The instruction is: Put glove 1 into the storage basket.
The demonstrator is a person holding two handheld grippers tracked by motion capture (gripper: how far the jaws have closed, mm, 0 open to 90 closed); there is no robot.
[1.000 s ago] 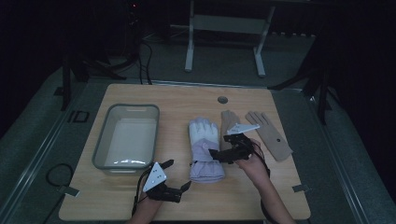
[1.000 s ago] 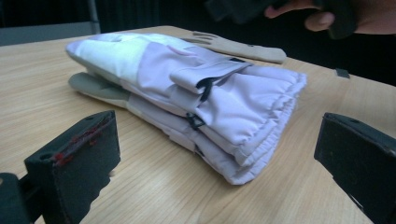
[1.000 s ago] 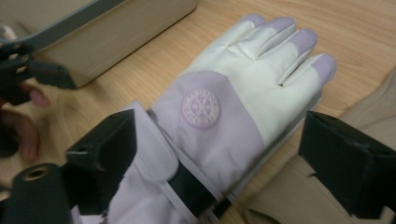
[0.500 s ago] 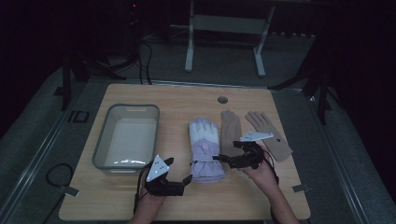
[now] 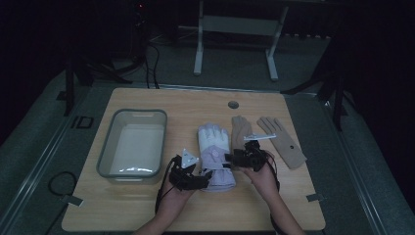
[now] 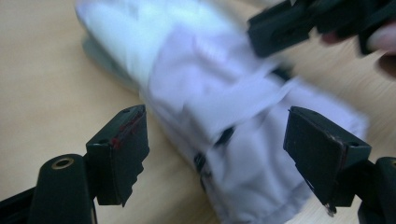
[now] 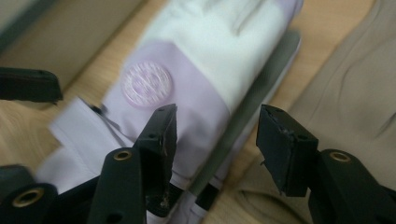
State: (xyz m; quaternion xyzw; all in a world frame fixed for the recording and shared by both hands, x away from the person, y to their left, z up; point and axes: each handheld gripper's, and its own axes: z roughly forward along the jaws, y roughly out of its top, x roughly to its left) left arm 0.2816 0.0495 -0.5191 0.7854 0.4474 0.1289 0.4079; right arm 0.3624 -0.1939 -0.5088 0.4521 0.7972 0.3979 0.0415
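A white and purple glove (image 5: 214, 155) lies flat in the middle of the wooden worktop (image 5: 147, 205). Its fingers point away from the person and its purple cuff points toward them. It has a round purple badge (image 7: 147, 84) on the back.

The left gripper (image 5: 204, 177) sits low at the left side of the glove's cuff. Its jaws have just been closing. In the left gripper view the cuff lies between the two black jaws, but the pads do not press on it yet, so this gripper holds nothing.

The right gripper (image 5: 231, 158) reaches the glove from the right side, near the badge. Its jaws have also just been closing. In the right gripper view one jaw hangs over the purple part and the other jaw is past the glove's right edge. The pads are not squeezing the glove, so this gripper is loose too.

A grey tub (image 5: 113, 147) stands to the left of the glove, well apart from it. Two tan gloves (image 5: 274, 139) lie flat just to the right of the glove. One of them is right beside it.
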